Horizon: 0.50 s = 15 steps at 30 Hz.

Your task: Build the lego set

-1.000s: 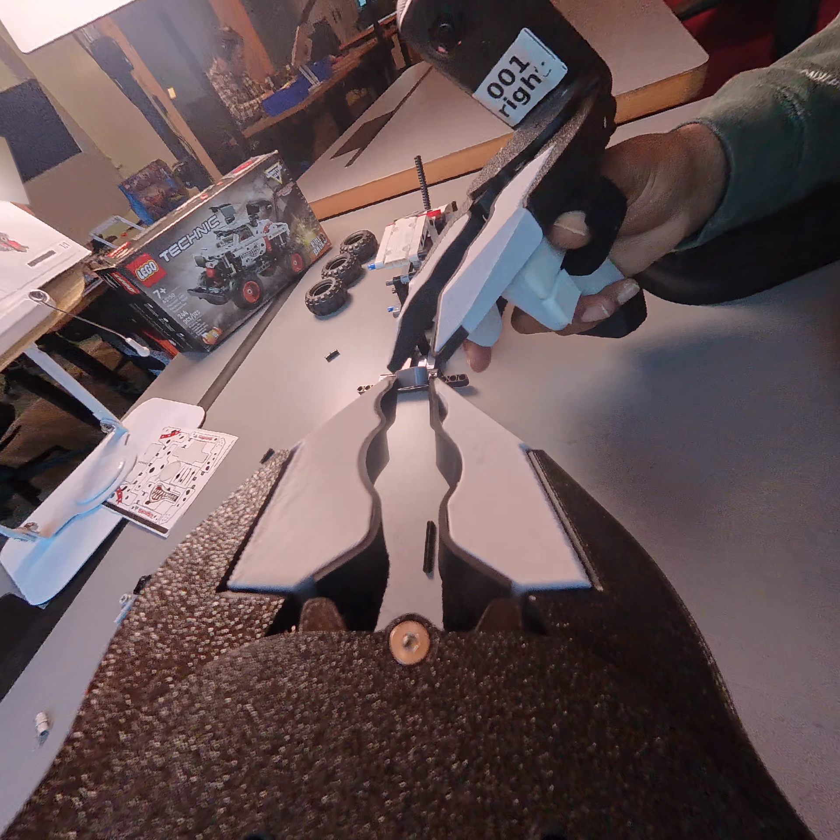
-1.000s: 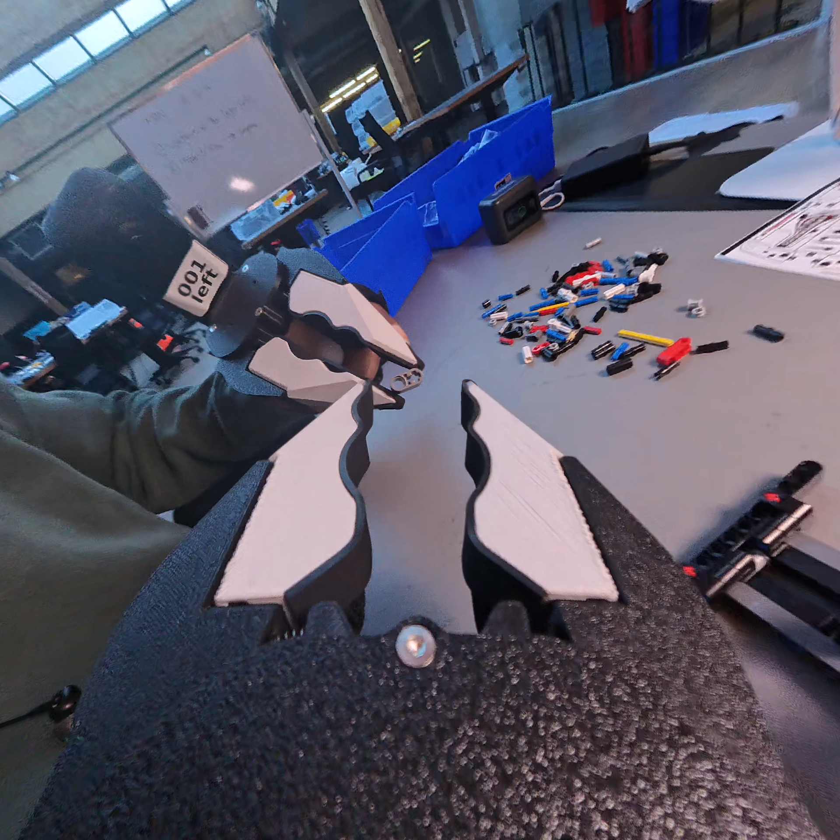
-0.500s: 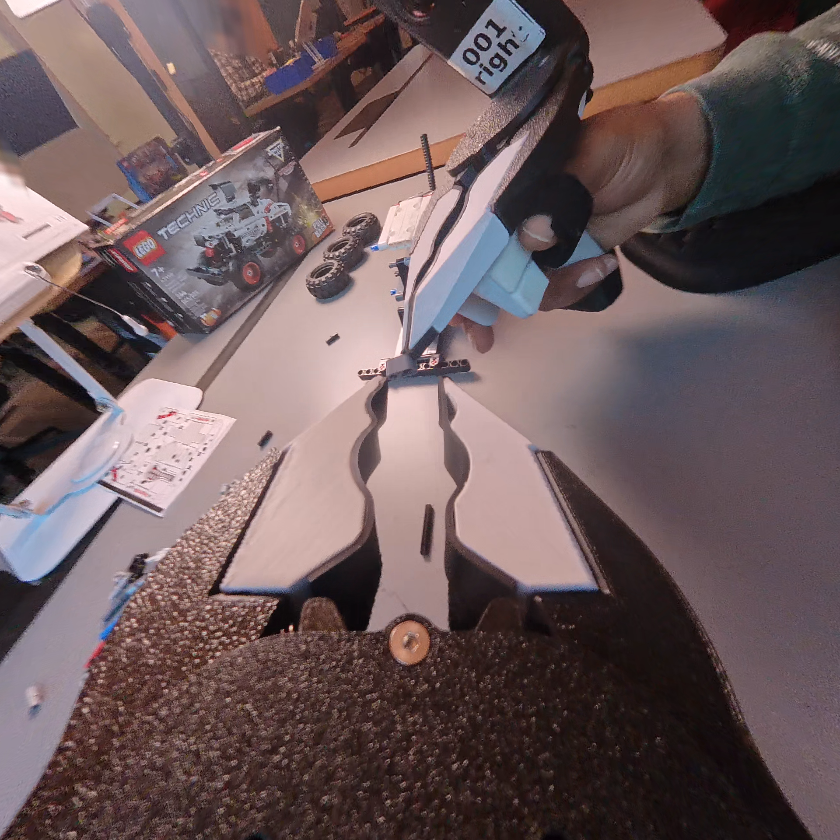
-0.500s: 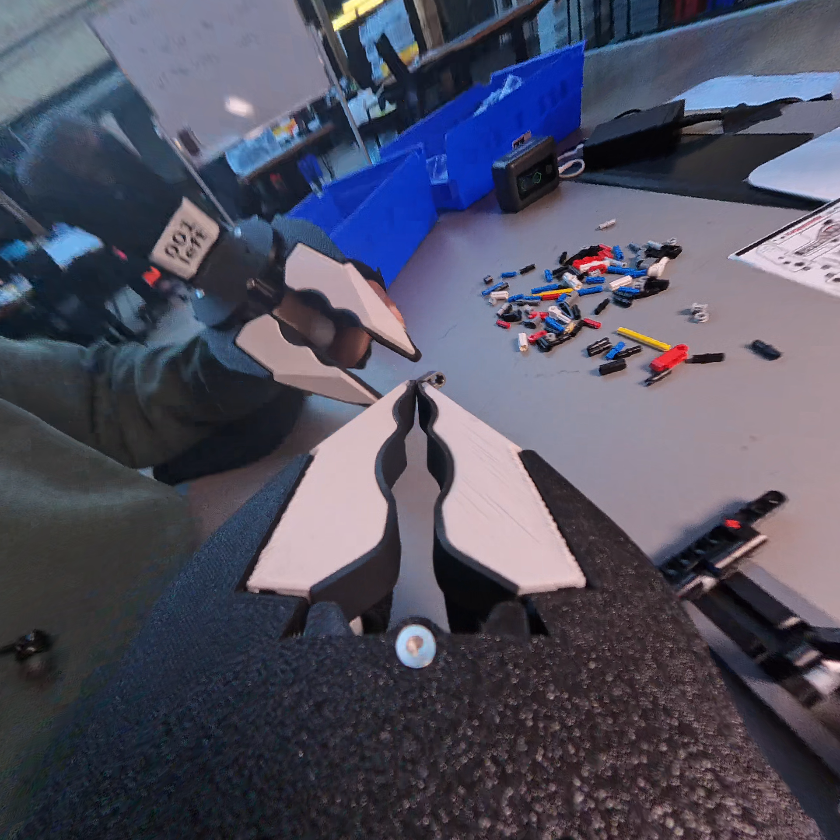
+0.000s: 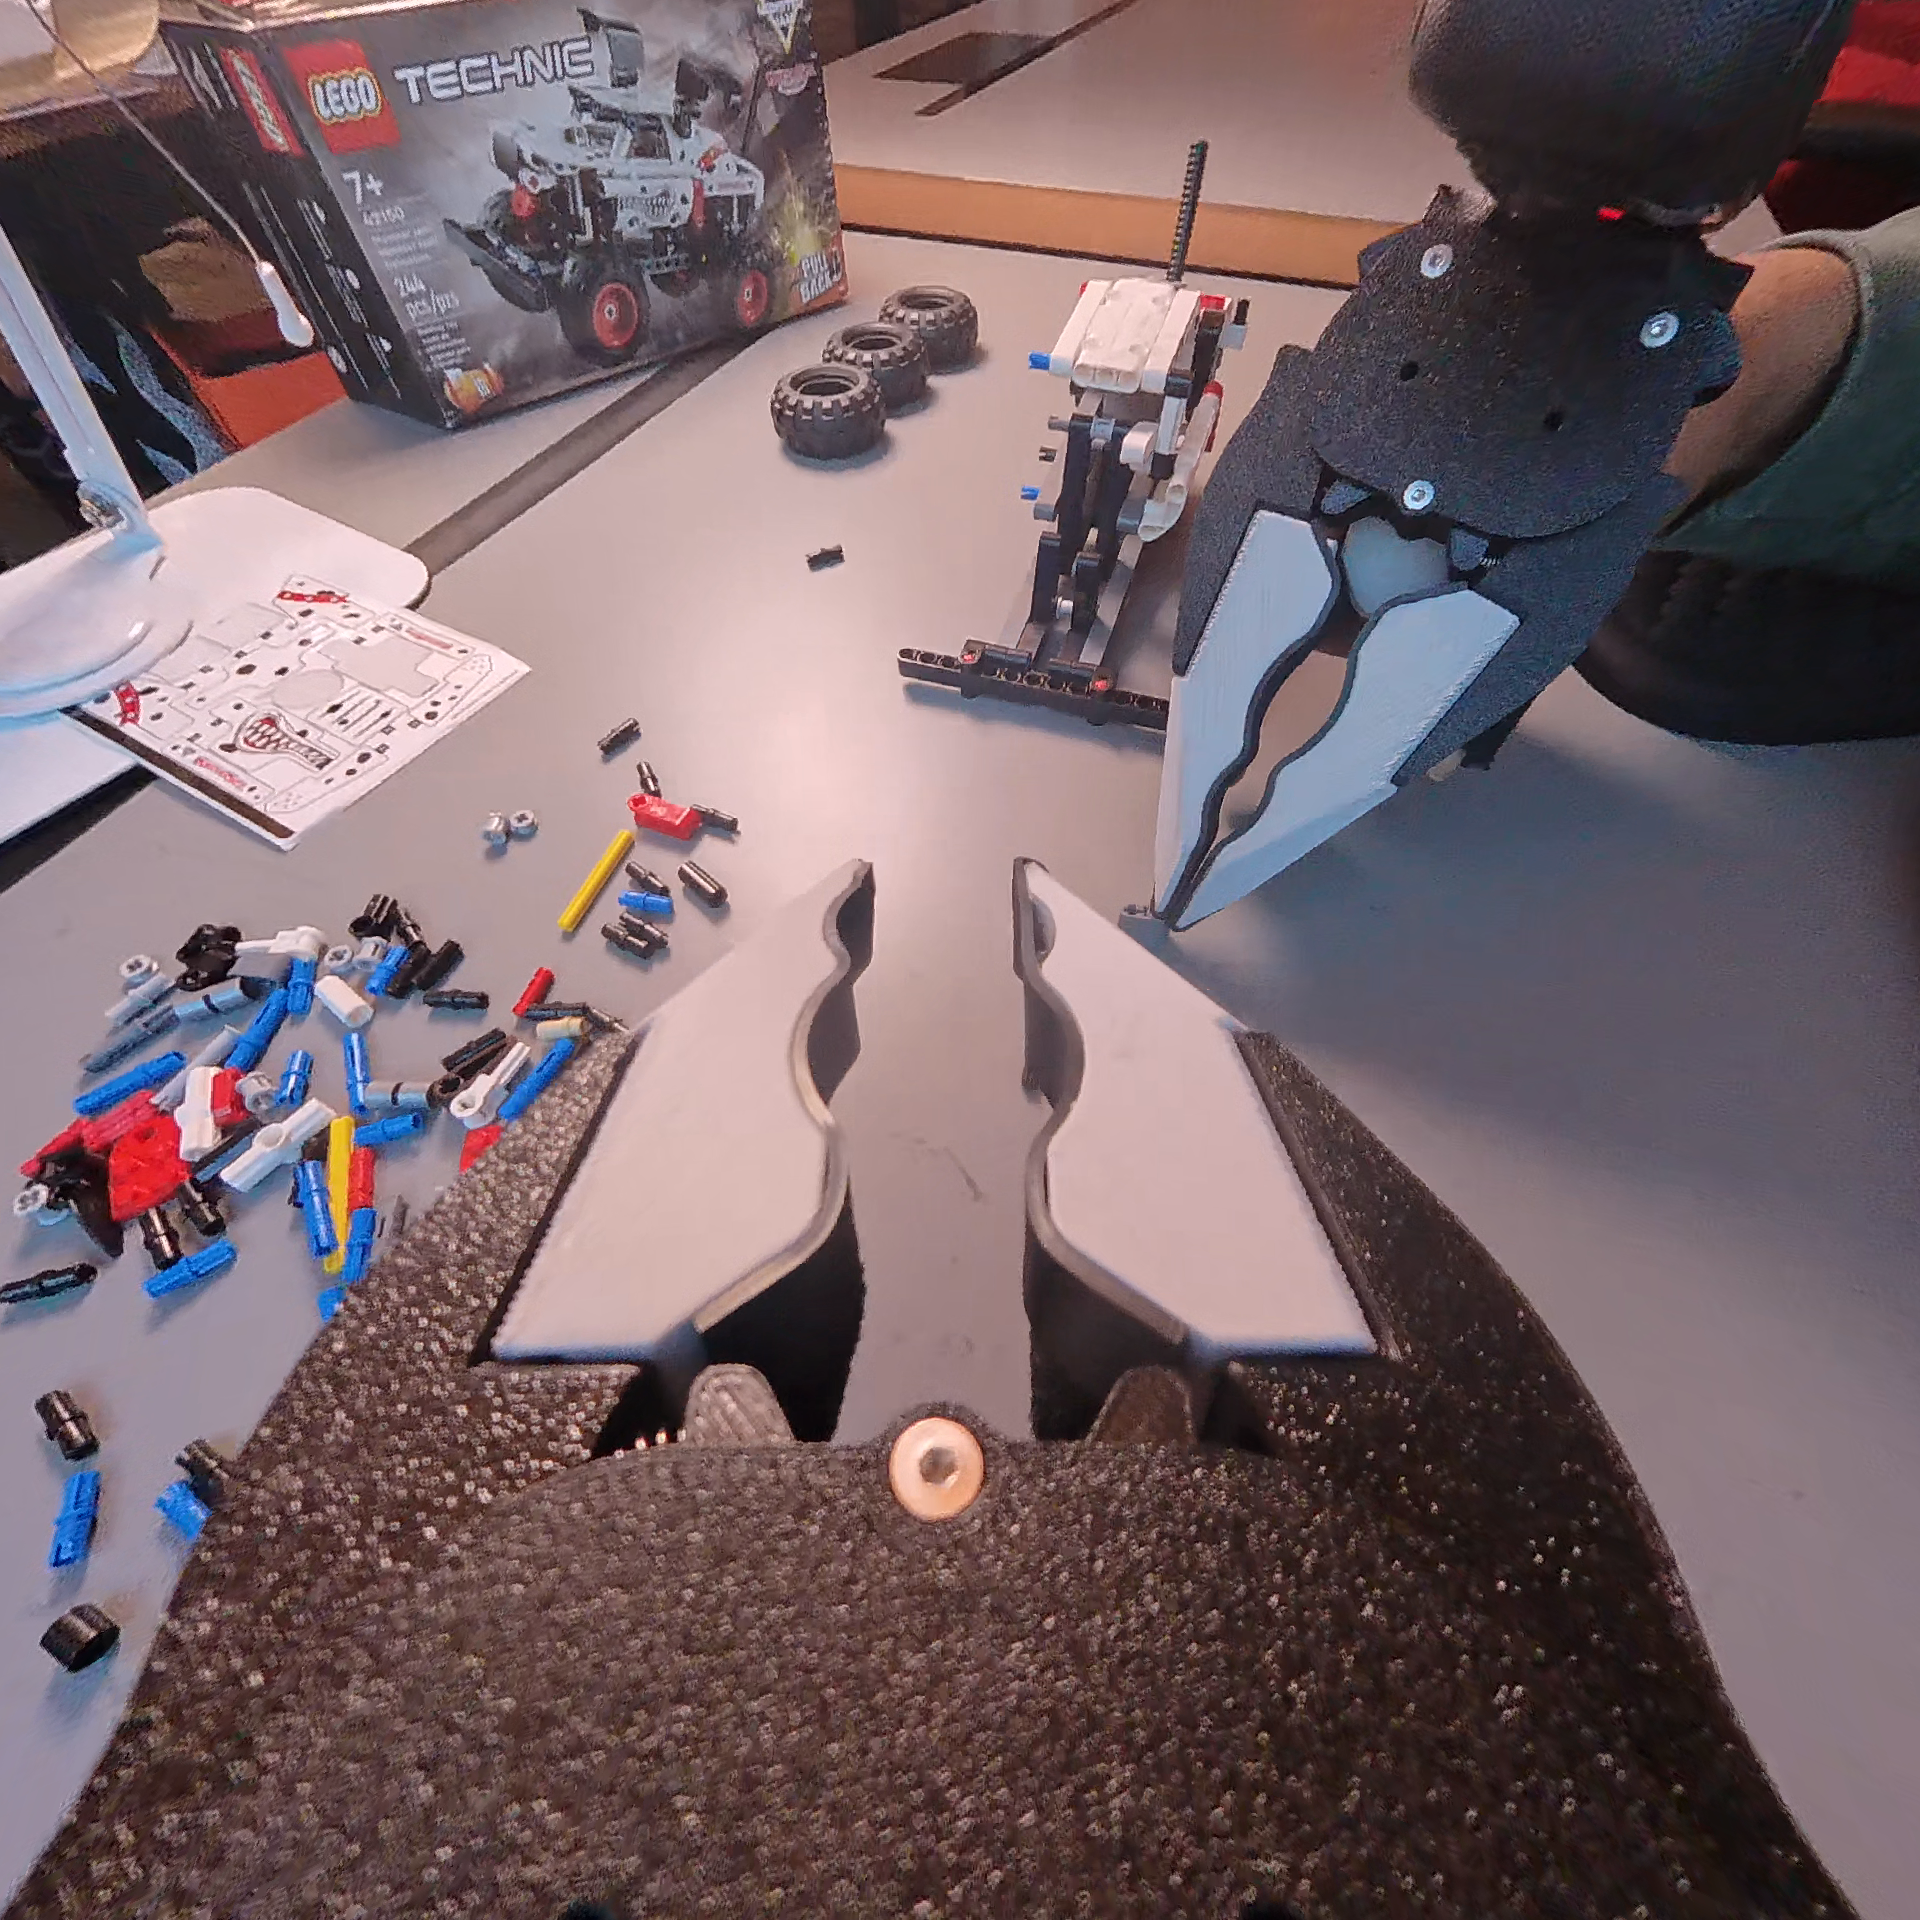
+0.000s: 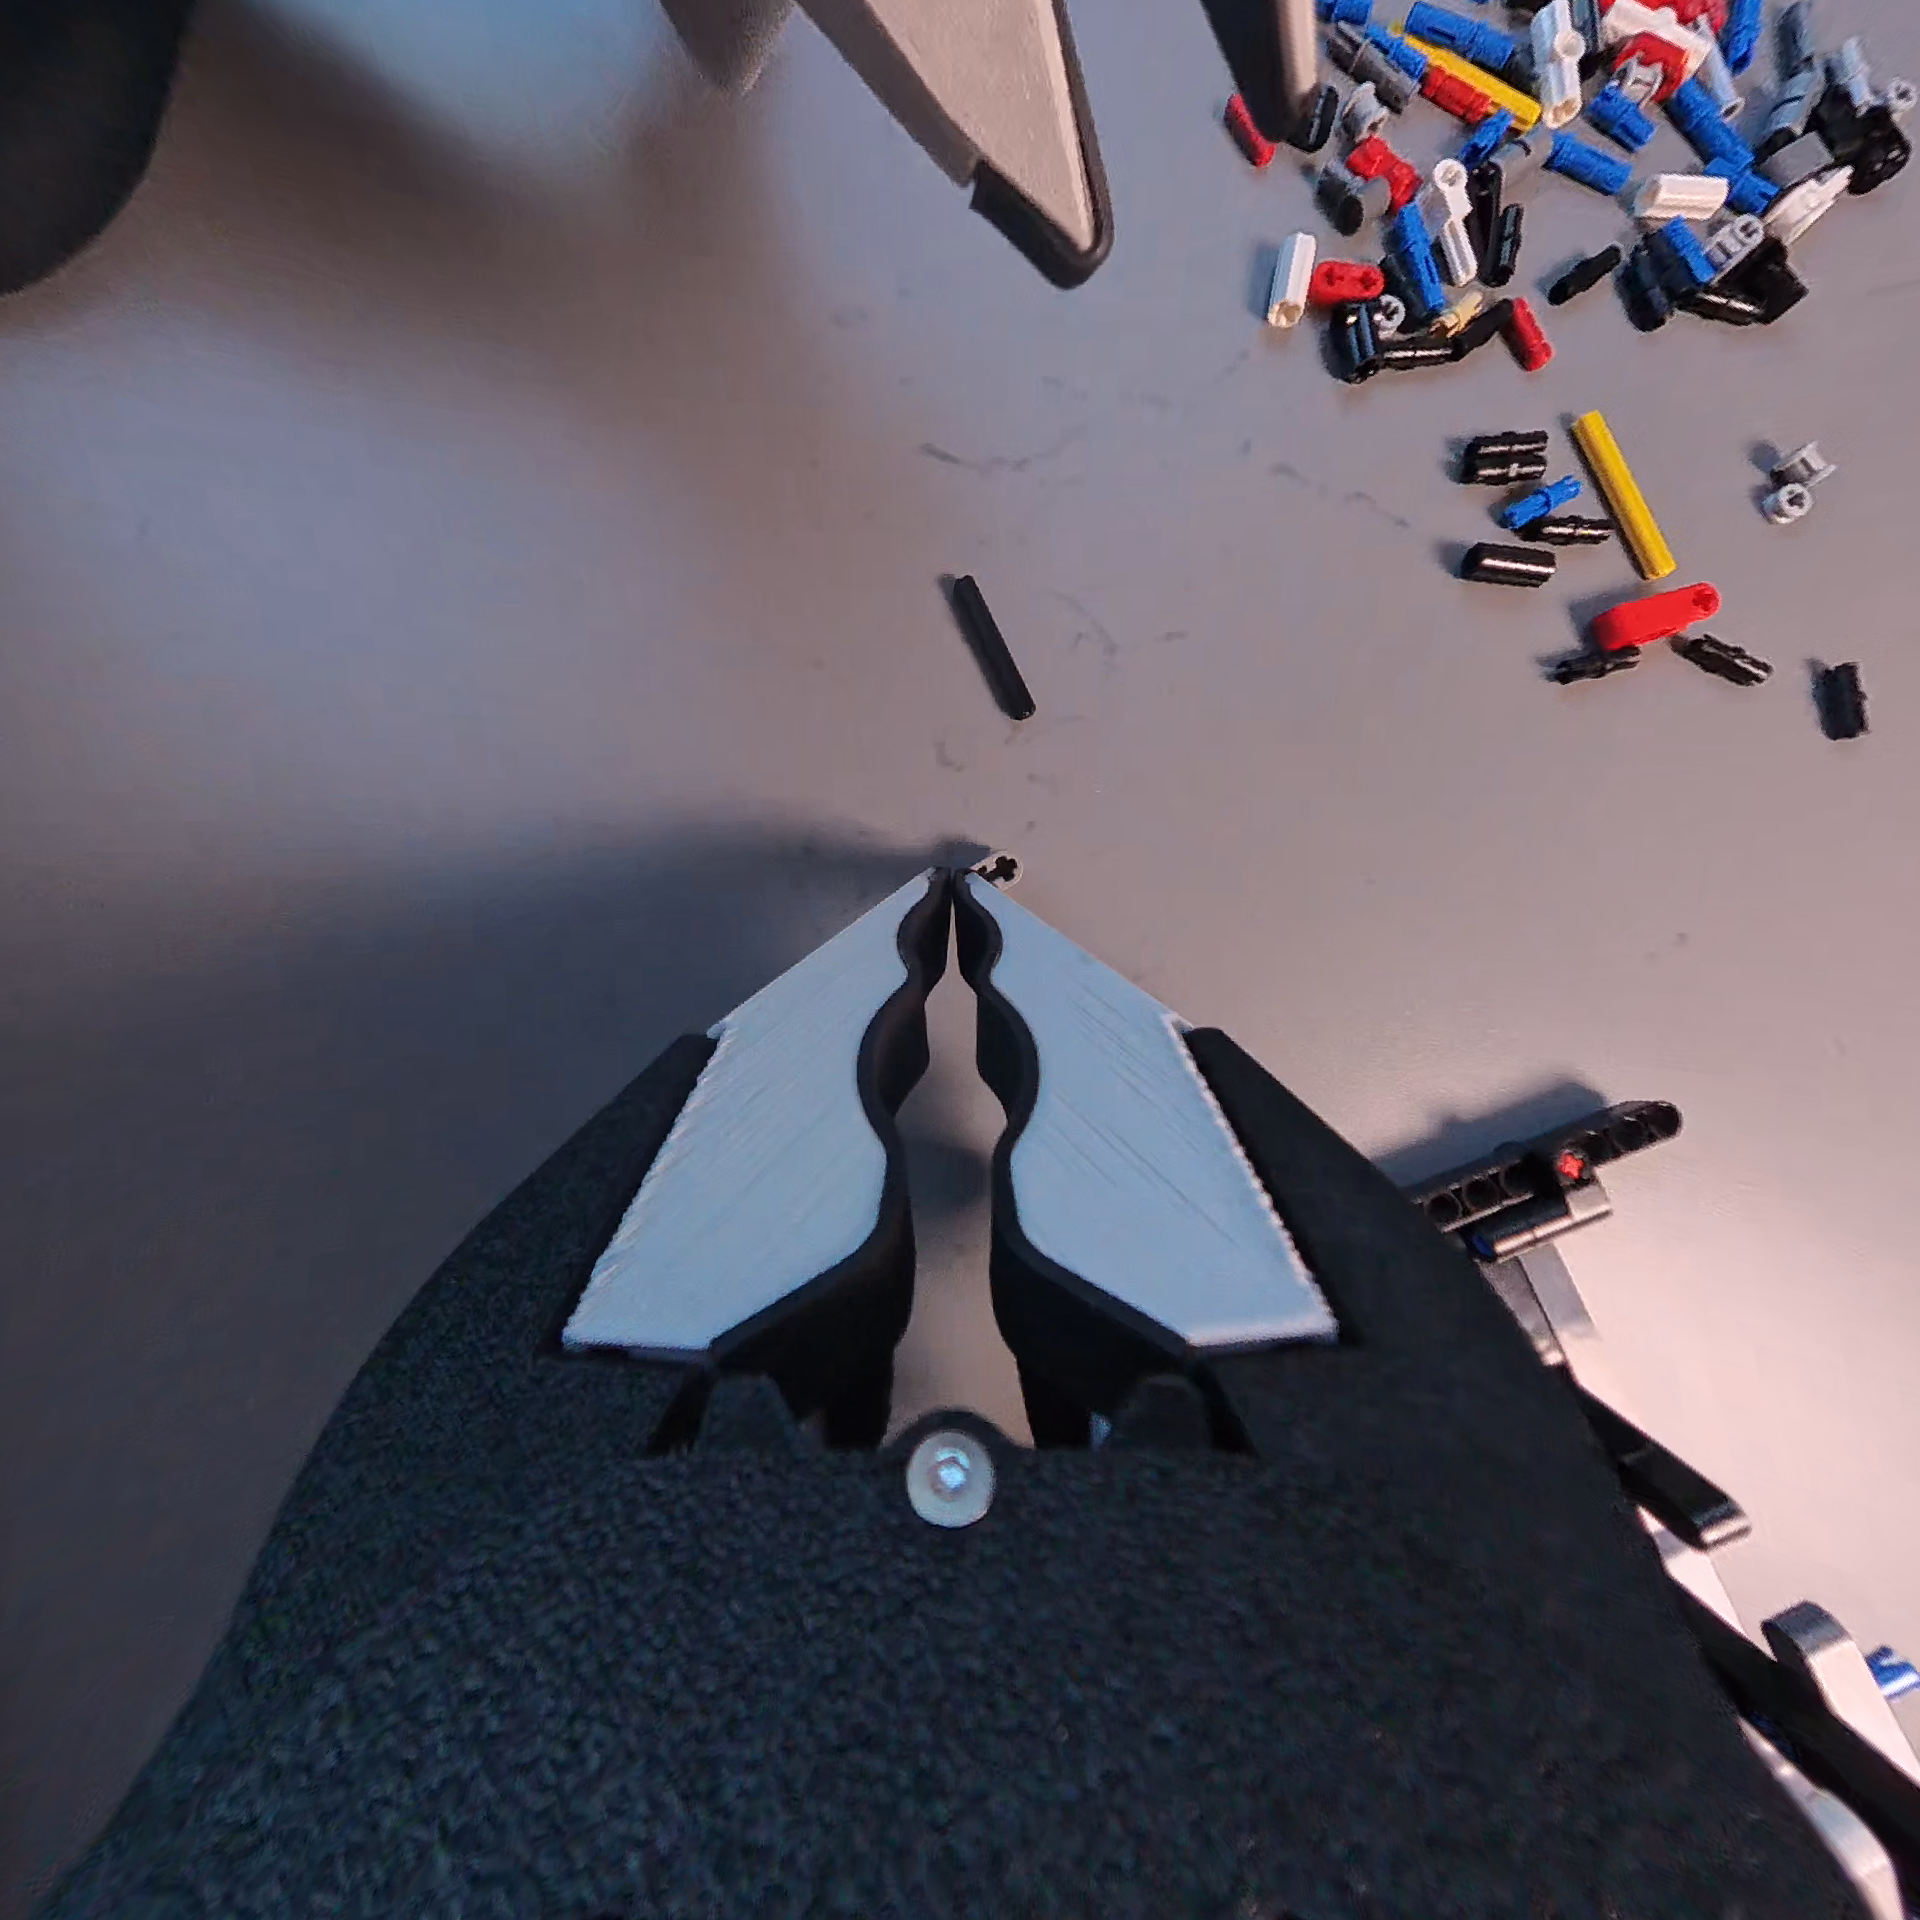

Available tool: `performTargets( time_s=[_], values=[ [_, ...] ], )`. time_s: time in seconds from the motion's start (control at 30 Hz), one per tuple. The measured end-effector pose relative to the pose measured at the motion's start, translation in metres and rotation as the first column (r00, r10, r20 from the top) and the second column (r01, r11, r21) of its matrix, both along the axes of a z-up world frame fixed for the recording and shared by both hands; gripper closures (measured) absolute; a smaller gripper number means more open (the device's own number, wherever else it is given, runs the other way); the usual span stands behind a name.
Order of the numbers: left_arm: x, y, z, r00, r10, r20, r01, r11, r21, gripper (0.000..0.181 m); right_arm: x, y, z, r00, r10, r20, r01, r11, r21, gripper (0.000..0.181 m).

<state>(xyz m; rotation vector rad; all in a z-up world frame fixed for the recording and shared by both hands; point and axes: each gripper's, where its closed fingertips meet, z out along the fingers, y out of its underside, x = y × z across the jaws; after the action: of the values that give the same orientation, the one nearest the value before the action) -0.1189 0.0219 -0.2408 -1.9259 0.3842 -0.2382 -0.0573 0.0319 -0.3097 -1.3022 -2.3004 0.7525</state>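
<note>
A: Left to right, left wrist view: loose pile of small pieces [image 5: 260,1081] on the grey table [image 5: 1558,1195], near left. Sticker sheet [image 5: 301,696] just beyond it, set box [image 5: 561,197] far left.

B: Tyres?

A: Three black tyres [image 5: 873,369] in a row, far centre. Partly built chassis [image 5: 1112,488] right of them, long black beam at its near end.

B: Left gripper?

A: Left gripper [image 5: 943,883] fingers spread wide, nothing between them, bare table below.

B: Right one?

A: Right gripper [image 6: 951,878] tips pinched together, pointing down at the table. A small grey piece [image 6: 1003,868] sits right at the tips; can't tell if it's clamped or just touching. A black axle [image 6: 992,646] lies alone just beyond, apart from the pile [image 6: 1558,177].
</note>
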Motion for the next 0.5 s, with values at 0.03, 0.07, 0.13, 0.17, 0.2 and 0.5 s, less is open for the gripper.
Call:
performTargets(
  time_s=[0.03,0.07,0.13,0.17,0.2,0.5],
  values=[
    [-0.001,0.0,-0.002,1.0,0.004,0.002,-0.003,1.0,-0.009,0.155,0.0,0.0,0.0,1.0,0.002,0.007,-0.002,1.0,0.003,0.181],
    [-0.003,0.0,-0.004,1.0,0.007,0.004,-0.007,1.0,-0.016,0.155,0.0,0.0,0.0,1.0,0.004,0.012,-0.005,1.0,0.007,0.181],
    [-0.005,0.0,-0.007,1.0,0.014,0.006,-0.013,0.999,-0.03,0.154,-0.001,0.0,0.0,1.0,0.007,0.019,-0.007,1.0,0.014,0.181],
    [-0.006,0.001,-0.008,1.0,0.019,0.007,-0.018,0.999,-0.036,0.154,-0.001,-0.001,0.0,1.0,0.011,0.018,-0.011,1.0,0.018,0.18],
    [-0.007,0.001,-0.009,1.0,0.023,0.008,-0.022,0.999,-0.041,0.154,-0.001,-0.003,-0.001,1.0,0.019,0.019,-0.019,1.0,0.017,0.177],
    [-0.02,0.003,-0.012,0.996,0.086,0.024,-0.085,0.995,-0.045,0.154,-0.01,-0.002,0.034,0.986,-0.015,-0.166,0.001,0.997,-0.081,0.148]
  ],
)
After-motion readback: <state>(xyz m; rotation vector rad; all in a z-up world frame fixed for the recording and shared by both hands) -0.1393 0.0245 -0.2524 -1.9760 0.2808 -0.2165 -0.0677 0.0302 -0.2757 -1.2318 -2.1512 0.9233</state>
